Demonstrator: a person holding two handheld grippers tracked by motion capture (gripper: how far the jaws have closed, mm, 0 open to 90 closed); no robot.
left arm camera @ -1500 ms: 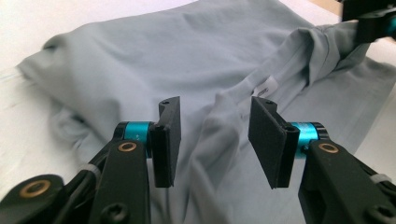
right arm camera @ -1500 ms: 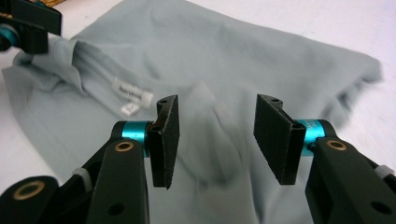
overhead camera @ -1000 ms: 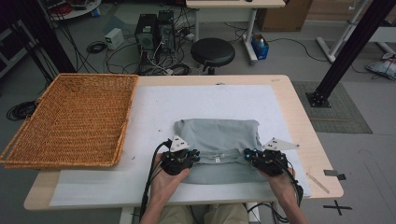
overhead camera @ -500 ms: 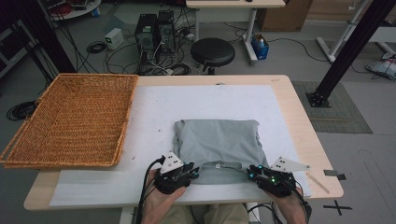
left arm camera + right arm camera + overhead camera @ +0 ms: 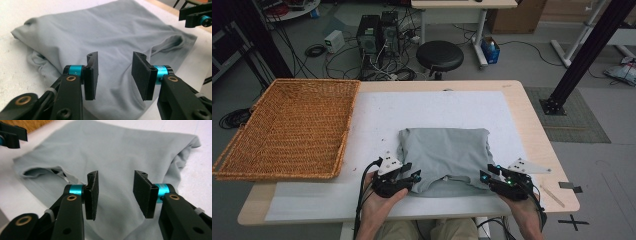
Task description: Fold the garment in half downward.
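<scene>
From my remote seat I see both of the person's forearms coming in over the near edge of the light wooden table with its white cover sheet [image 5: 377, 120], palms cupped under the tools and wrists angled slightly inward toward each other. The left black two-jaw gripper [image 5: 414, 176] sits at the near left corner of the folded grey cotton T-shirt [image 5: 445, 152], its jaws pointing right and a little forward across the cloth; in the left gripper view [image 5: 114, 75] its jaws stand wide apart with nothing between them, hovering just above the fabric. The right black two-jaw gripper [image 5: 484, 176] mirrors it at the shirt's near right corner, pointing left, and in the right gripper view [image 5: 115, 193] its jaws are likewise spread wide and hold nothing, the shirt [image 5: 120, 152] lying under and beyond them. The shirt [image 5: 100, 37] lies flat on the white sheet at the near centre of the table, folded to a rough rectangle that is only a little wider than deep, so I cannot call a clear long axis; its neck opening sits along the near edge, facing the person, with a loose fold of cloth at that hem. The large woven wicker tray [image 5: 287, 130] rests at the table's left side, well apart from the shirt.
</scene>
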